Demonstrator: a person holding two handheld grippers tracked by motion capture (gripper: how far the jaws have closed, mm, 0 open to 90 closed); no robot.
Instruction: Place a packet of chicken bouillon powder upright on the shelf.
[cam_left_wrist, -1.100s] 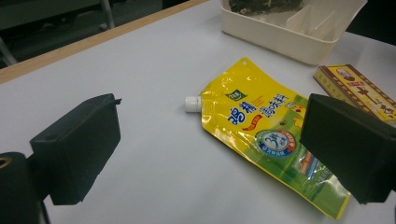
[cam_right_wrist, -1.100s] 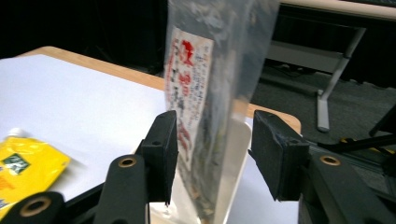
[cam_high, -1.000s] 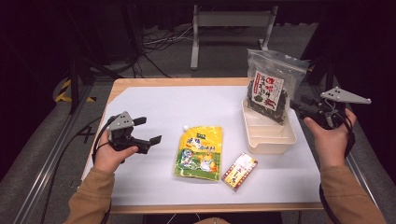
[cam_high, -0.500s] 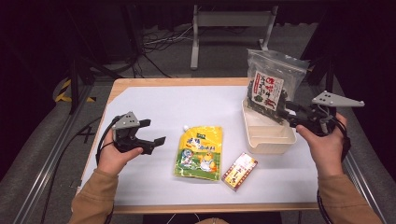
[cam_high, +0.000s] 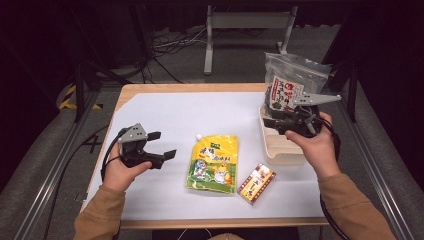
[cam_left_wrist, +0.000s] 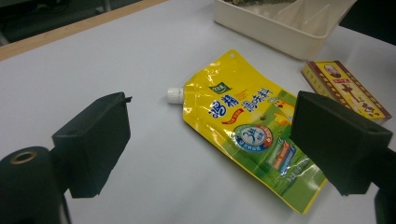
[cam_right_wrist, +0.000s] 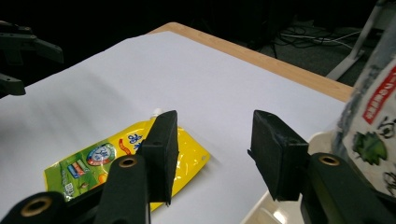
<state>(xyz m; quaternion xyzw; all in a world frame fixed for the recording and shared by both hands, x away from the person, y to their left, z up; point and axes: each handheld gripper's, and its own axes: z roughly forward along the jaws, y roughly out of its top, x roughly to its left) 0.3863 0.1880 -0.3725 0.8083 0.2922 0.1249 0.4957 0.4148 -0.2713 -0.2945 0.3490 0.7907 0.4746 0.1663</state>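
dark floor and cables surround the white-topped bench, so everything on it stands out clearly. your left tool hovers just left of the yellow spout pouch, which lies flat near the middle of the bench with its white cap pointing away from you. that tool's jaws have just been closing a little but stand released, nothing between them. your right tool sits over the near end of the cream tray, jaws parted and empty, with the seaweed bag standing in the tray just behind it. a small red-and-yellow box lies beside the pouch, near the tray.

the pouch looks like the left tool's target. come in low and level, take an edge or the corner by the cap rather than the slack middle, and let one jaw slide under before you close. keep clear of the box.
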